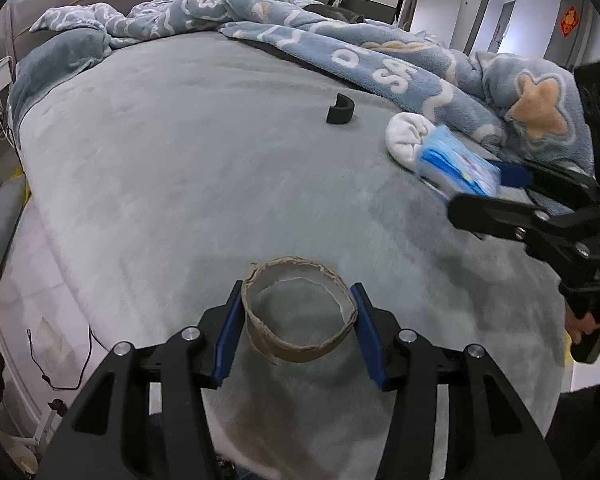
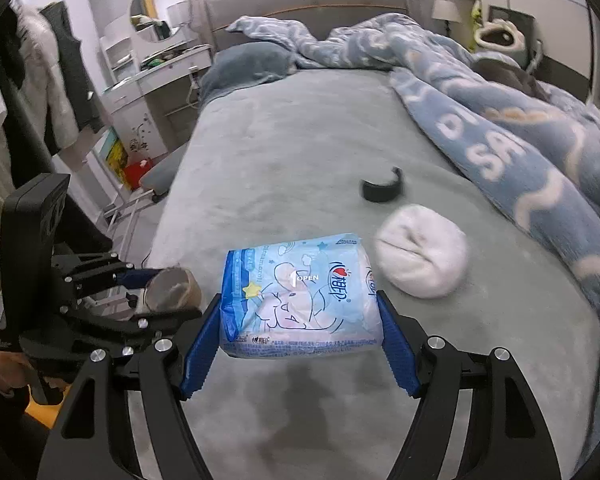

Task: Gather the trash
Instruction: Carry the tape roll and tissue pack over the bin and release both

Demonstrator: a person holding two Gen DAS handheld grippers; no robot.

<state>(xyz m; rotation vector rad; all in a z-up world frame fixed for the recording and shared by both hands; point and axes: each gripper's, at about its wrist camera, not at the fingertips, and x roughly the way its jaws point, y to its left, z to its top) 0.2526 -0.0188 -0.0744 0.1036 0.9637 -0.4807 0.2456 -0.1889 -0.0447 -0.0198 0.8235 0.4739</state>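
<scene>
While both jaws grip trash, grey bed (image 1: 180, 168) lies open.

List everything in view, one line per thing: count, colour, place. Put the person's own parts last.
cardboard ring: one, brown, held between the left claw's pads above the bed
tissue pack: one, light blue with a cartoon print, held between the right claw's pads
sock ball: one, white, on the bed beside the blanket's edge
curved strap: one, black, on the bed beyond the sock ball
blanket: one, blue with white letters, bunched along the bed's far side
pillow: one, grey-blue, by the headboard
bed: one, grey cover
round mirror: one, on the wall
left claw: one, black with blue pads
right claw: one, black with blue pads
</scene>
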